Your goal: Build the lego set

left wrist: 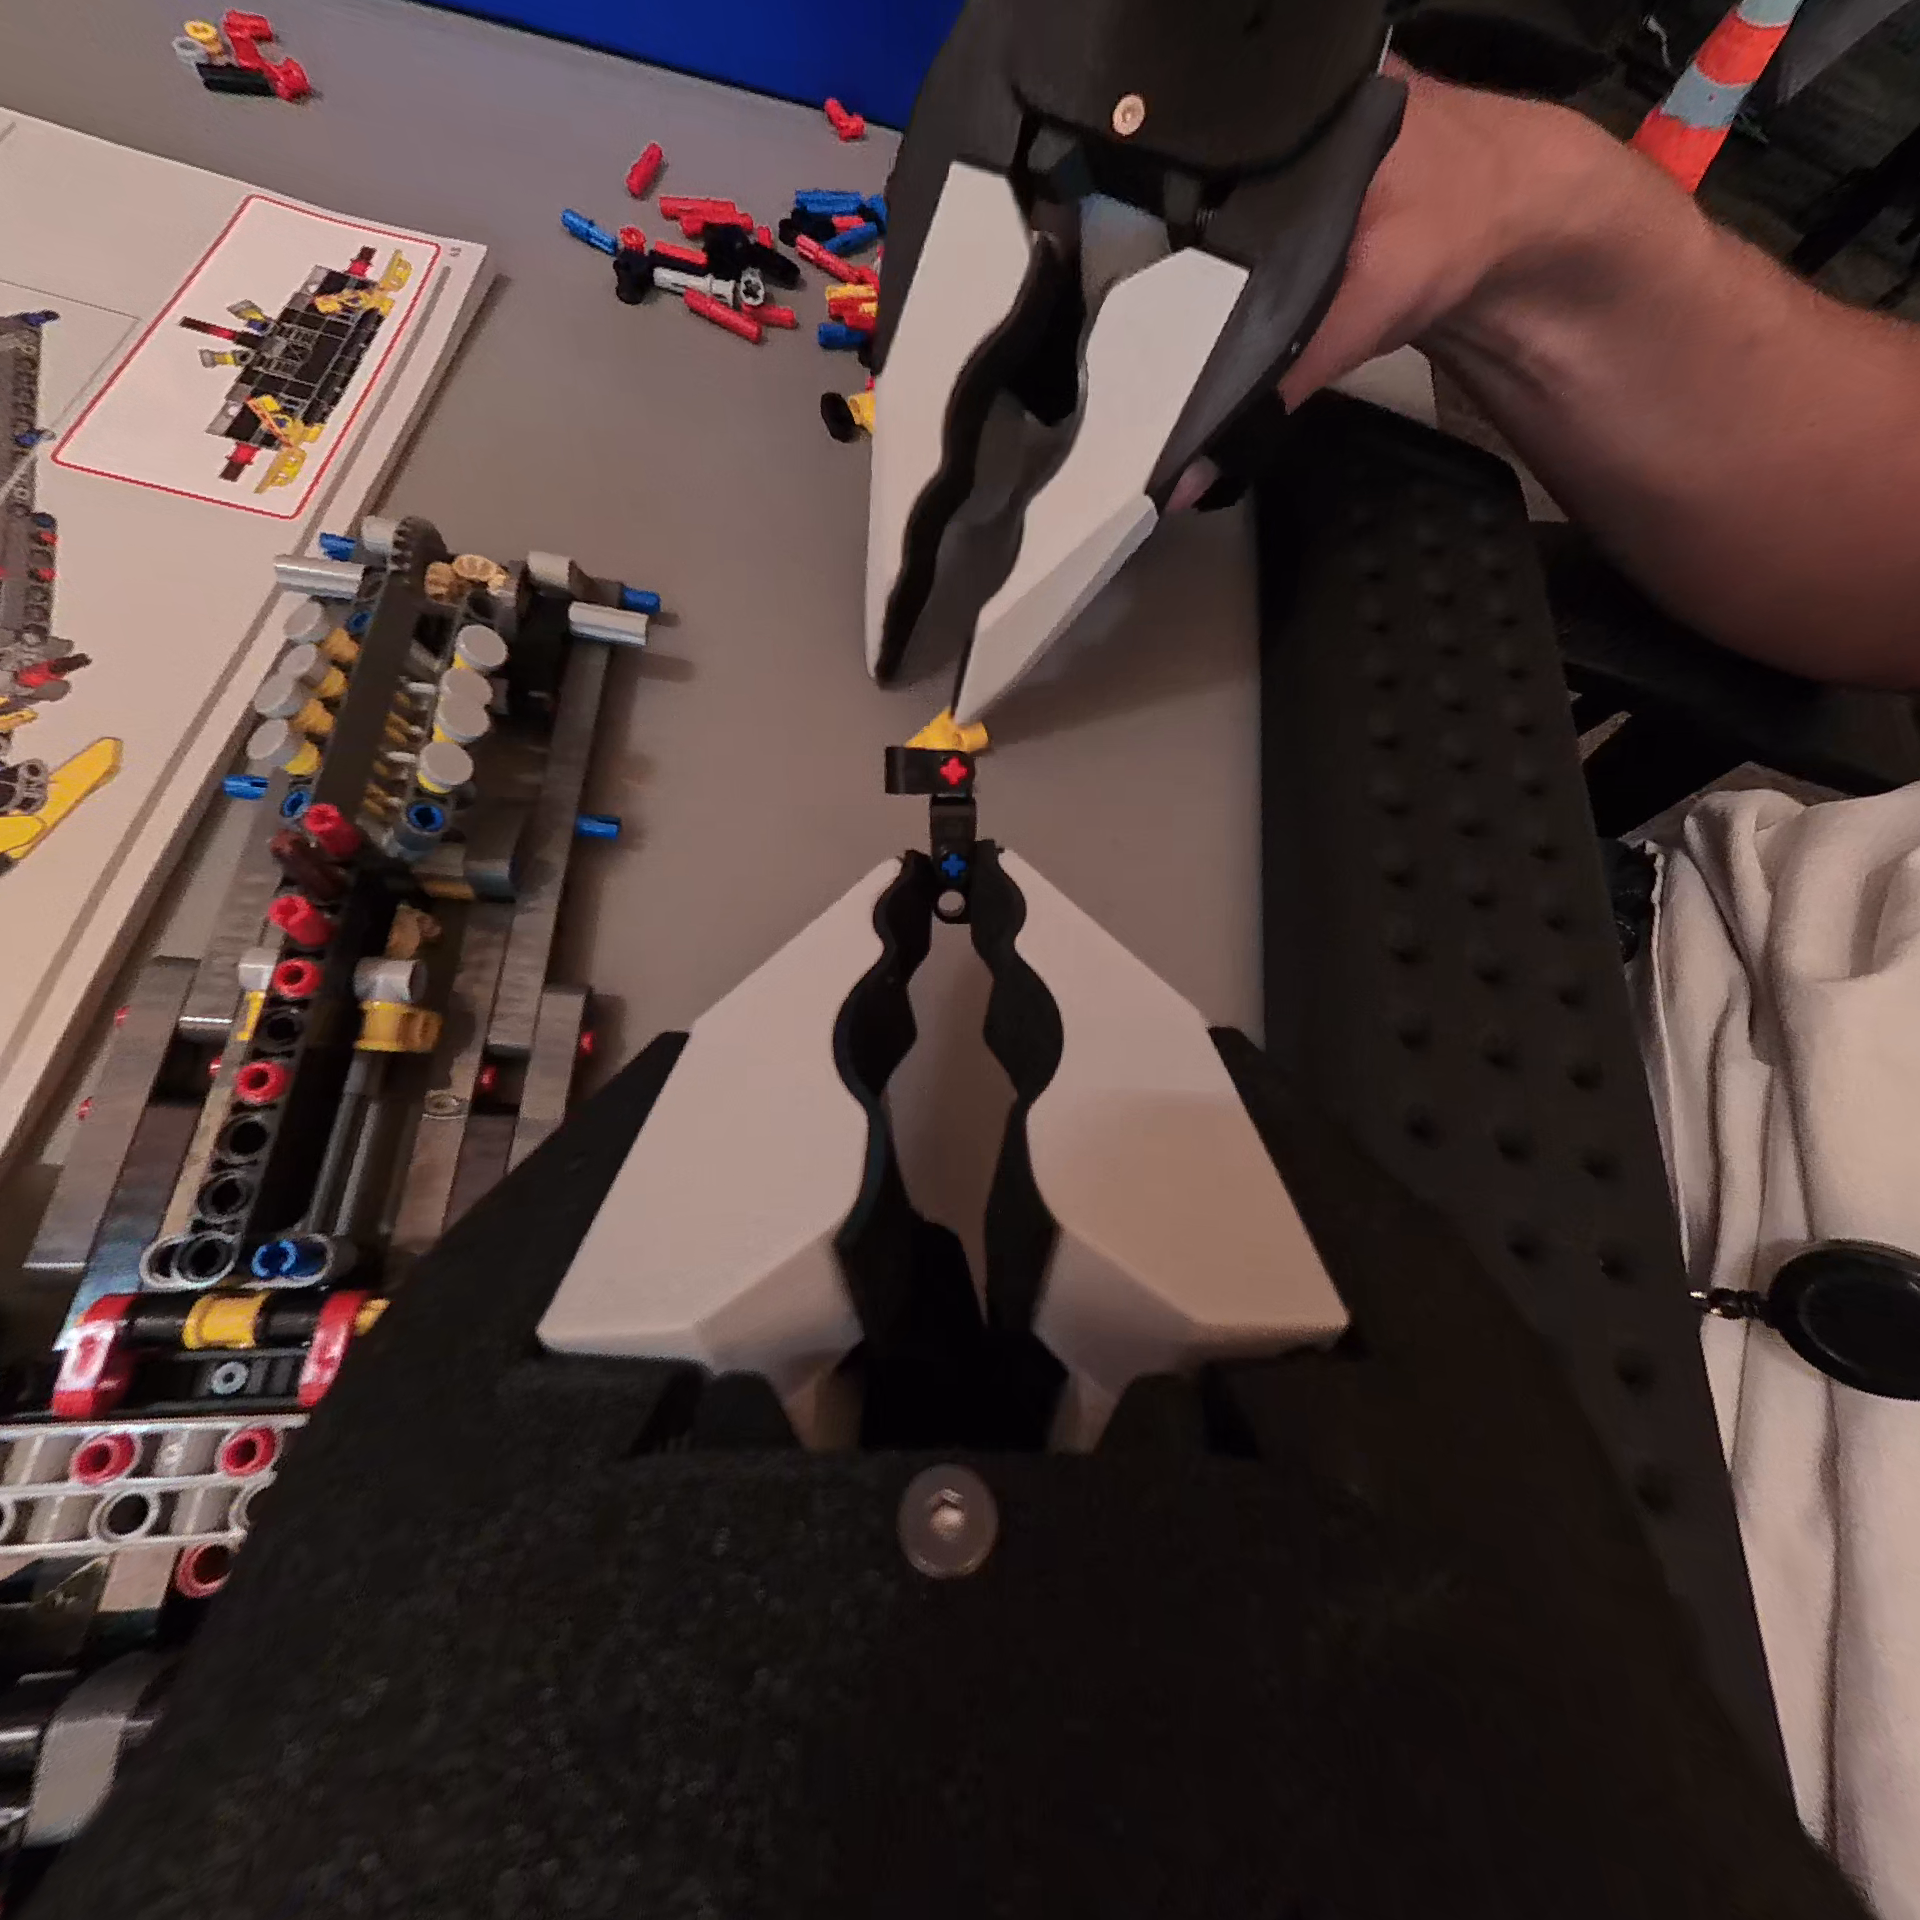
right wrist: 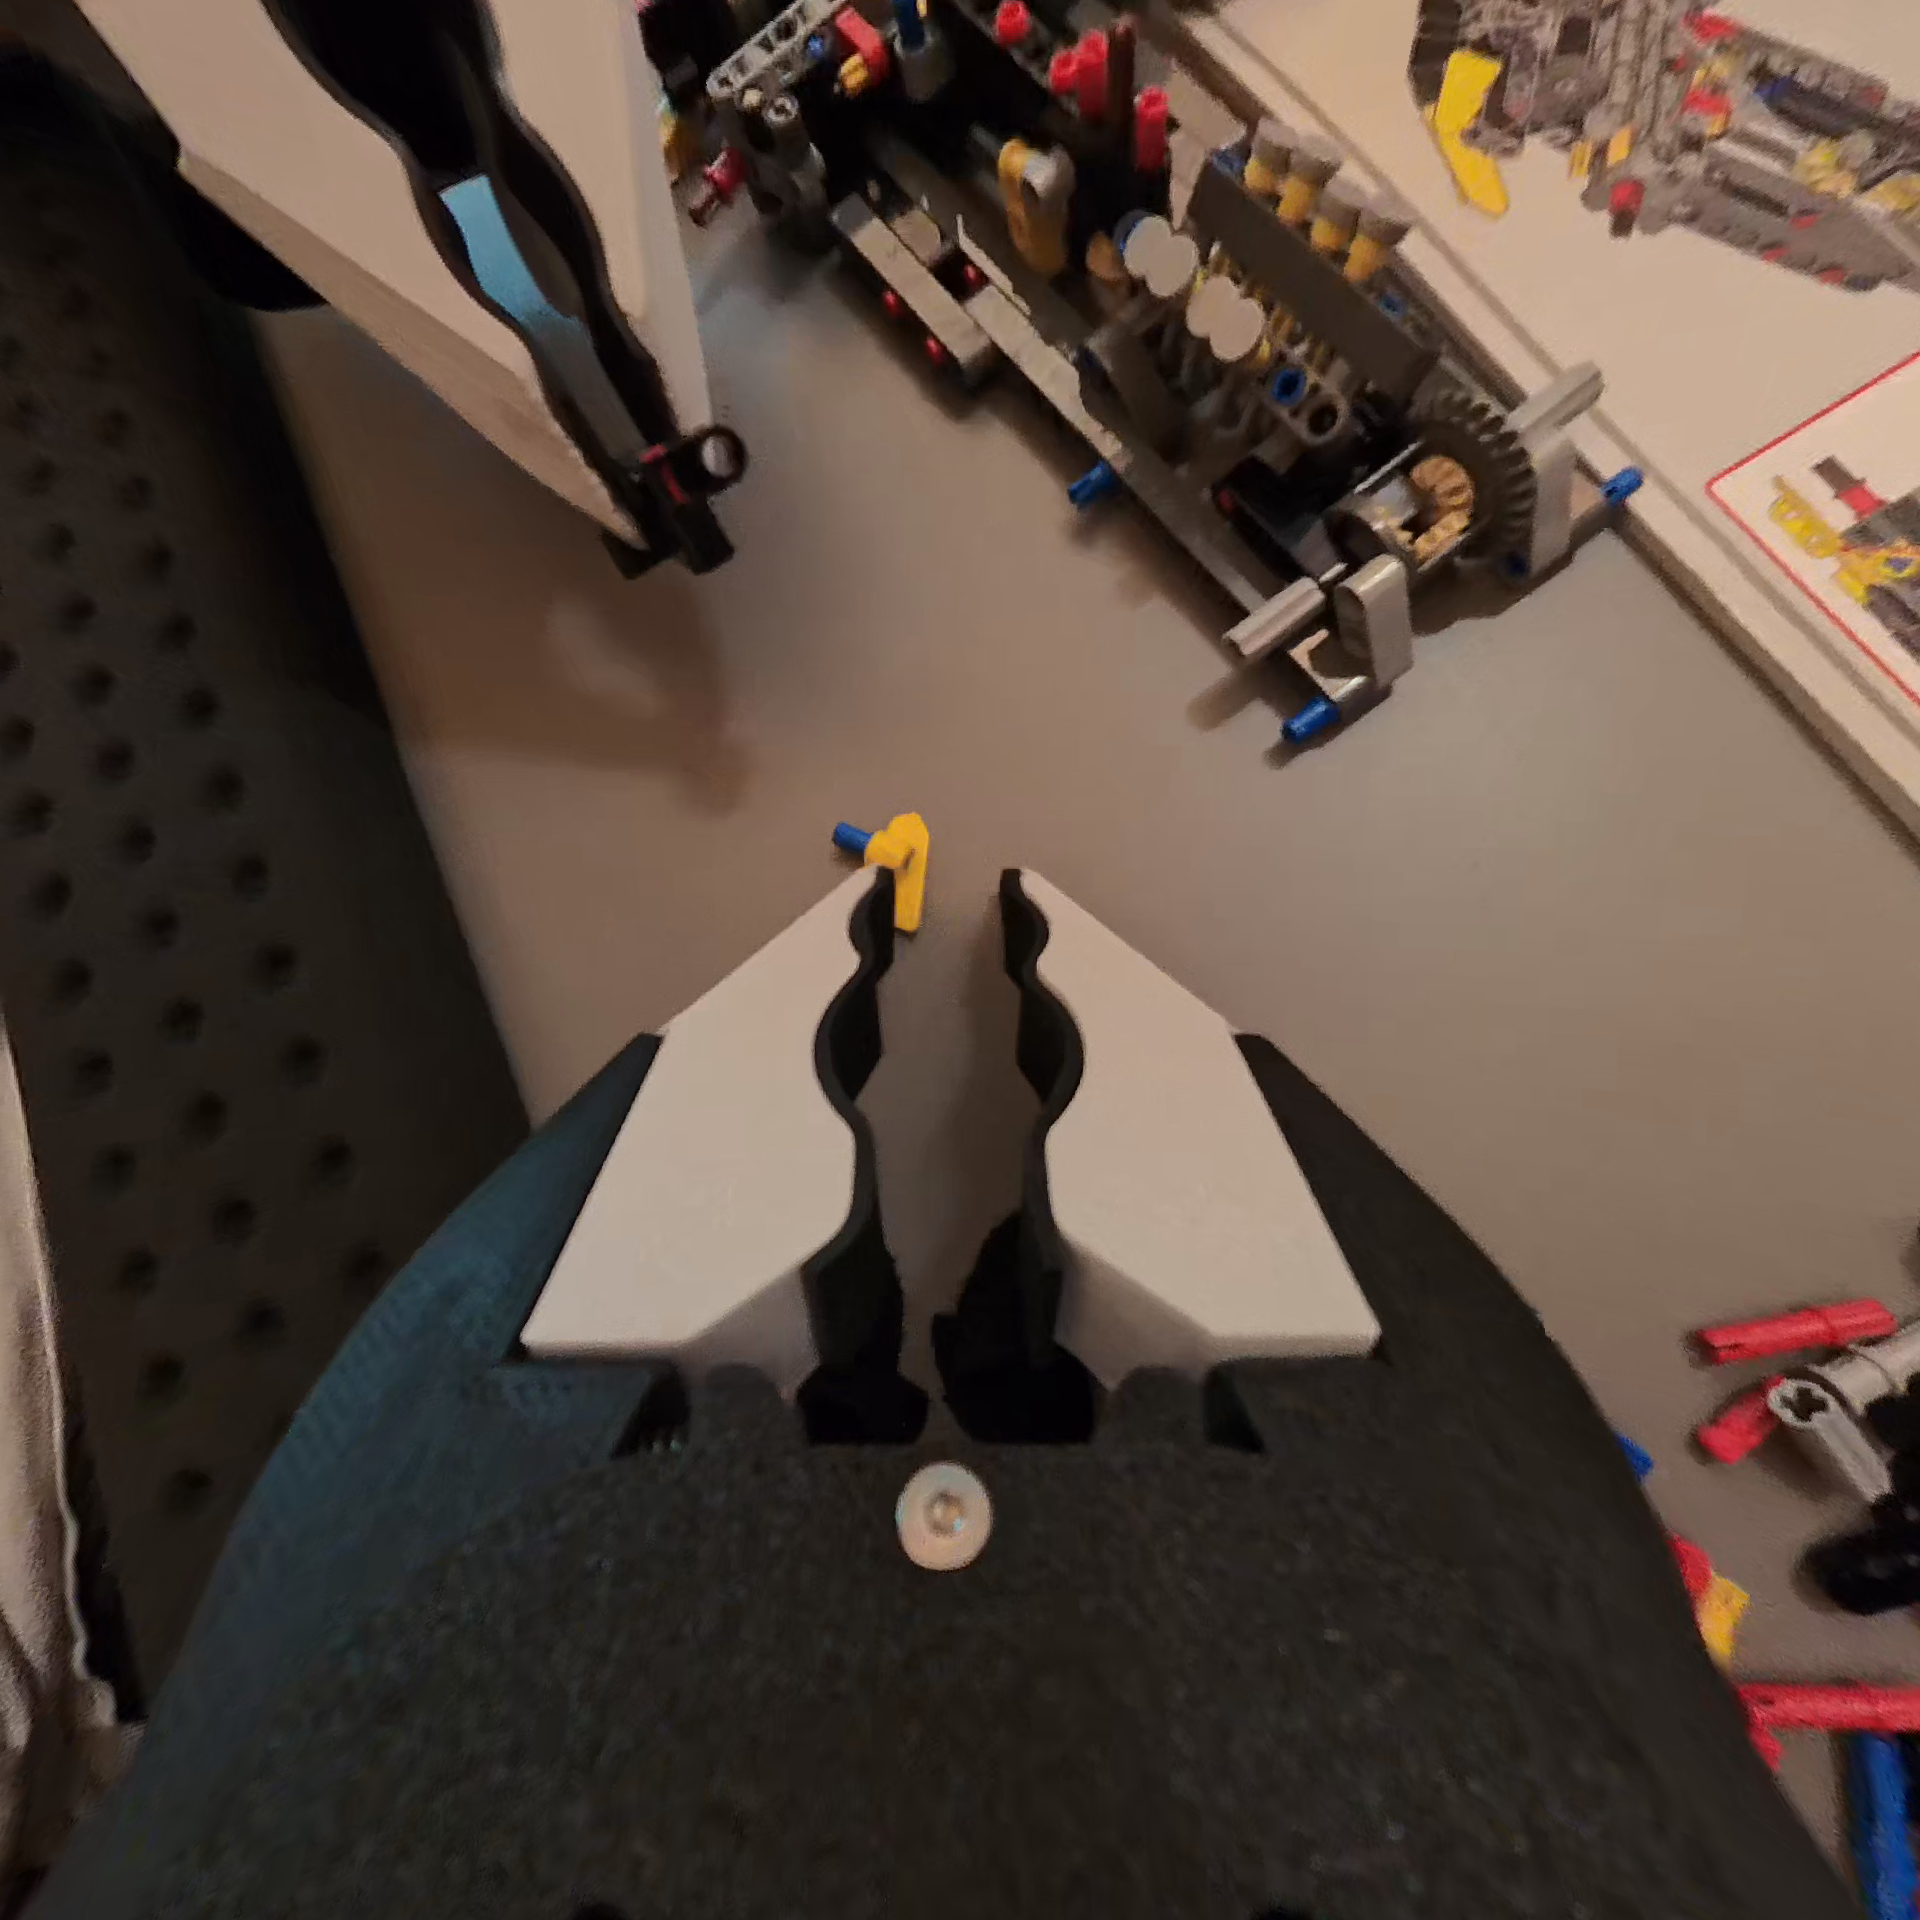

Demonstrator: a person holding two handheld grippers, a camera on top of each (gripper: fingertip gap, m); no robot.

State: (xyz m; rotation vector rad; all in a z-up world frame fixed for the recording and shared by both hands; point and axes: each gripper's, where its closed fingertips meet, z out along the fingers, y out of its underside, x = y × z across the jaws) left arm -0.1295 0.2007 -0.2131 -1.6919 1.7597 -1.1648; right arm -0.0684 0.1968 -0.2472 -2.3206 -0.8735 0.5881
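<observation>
My left gripper (left wrist: 951,868) is shut on a small black connector assembly (left wrist: 940,805) with a red cross axle and a blue one, held above the grey table. It also shows in the right wrist view (right wrist: 665,520), holding that black assembly (right wrist: 691,488). My right gripper (right wrist: 948,883) is open. A yellow piece with a blue pin (right wrist: 902,860) sits against its left fingertip only; I cannot tell whether it rests on the table. In the left wrist view the right gripper (left wrist: 925,696) comes down from above, with the yellow piece (left wrist: 945,732) at its tip.
The partly built grey and black model (left wrist: 395,883) (right wrist: 1247,343) lies to one side. The open instruction booklet (left wrist: 260,353) (right wrist: 1766,582) lies beyond it. Loose red, blue and black parts (left wrist: 748,260) (right wrist: 1808,1392) are scattered. A black perforated mat (left wrist: 1455,935) (right wrist: 156,831) borders the table. One gripper's finger ends stand about 8 cm off the other's.
</observation>
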